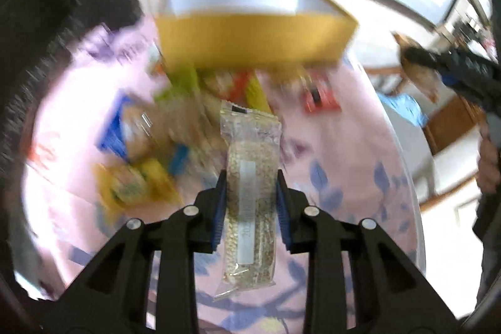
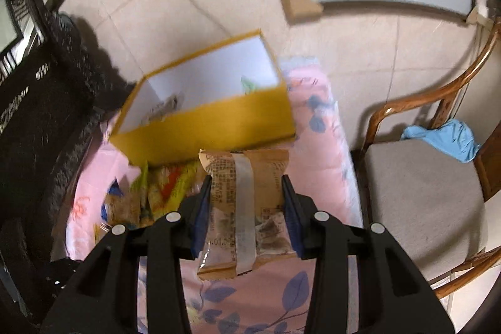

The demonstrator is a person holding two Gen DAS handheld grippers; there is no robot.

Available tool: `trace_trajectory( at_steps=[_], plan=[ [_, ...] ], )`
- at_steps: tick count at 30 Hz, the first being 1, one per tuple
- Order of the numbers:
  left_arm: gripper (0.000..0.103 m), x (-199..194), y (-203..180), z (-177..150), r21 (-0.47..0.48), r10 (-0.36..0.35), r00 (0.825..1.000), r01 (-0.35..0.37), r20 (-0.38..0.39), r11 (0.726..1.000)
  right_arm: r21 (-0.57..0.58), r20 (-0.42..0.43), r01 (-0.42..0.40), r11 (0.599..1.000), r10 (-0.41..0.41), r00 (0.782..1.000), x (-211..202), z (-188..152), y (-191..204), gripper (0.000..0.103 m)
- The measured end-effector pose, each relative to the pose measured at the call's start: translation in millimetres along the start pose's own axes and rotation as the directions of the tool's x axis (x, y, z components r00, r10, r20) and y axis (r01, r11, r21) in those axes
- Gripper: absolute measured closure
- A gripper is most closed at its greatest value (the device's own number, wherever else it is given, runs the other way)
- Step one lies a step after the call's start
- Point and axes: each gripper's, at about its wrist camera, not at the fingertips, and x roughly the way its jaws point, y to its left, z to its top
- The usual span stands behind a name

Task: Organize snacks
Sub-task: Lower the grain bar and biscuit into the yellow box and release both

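Observation:
My left gripper (image 1: 250, 177) is shut on a clear-wrapped grain bar (image 1: 250, 193) and holds it above the pink floral cloth (image 1: 344, 152). My right gripper (image 2: 245, 182) is shut on a brown paper snack packet (image 2: 247, 196), held above the cloth (image 2: 316, 171). A yellow open box (image 1: 256, 39) with a white inside stands beyond a blurred pile of loose snacks (image 1: 150, 146). In the right wrist view the box (image 2: 213, 124) holds a couple of packets, and loose snacks (image 2: 156, 193) lie in front of it to the left.
A red packet (image 1: 321, 99) lies right of the pile. The right hand-held gripper (image 1: 454, 68) shows at the left view's right edge. A wooden chair (image 2: 422, 193) with a blue cloth (image 2: 444, 136) stands right of the table. A dark carved cabinet (image 2: 37, 121) is on the left.

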Motion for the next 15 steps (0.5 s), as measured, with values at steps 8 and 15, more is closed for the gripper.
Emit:
trace_trajectory(
  at_steps=[8,15],
  plan=[
    [0.075,-43,-7,90,-0.074,0.2,0.953,-0.188,0.227,0.979,-0.107,0.089,0.04,0.993,-0.03,0.996,-28,46,33,0.061],
    [0.075,-41,-15,158,-0.06,0.229,0.925,-0.221,0.303,0.973,-0.175,0.104,0.056,0.983,-0.038,0.994,-5,83,56,0.061]
  ],
)
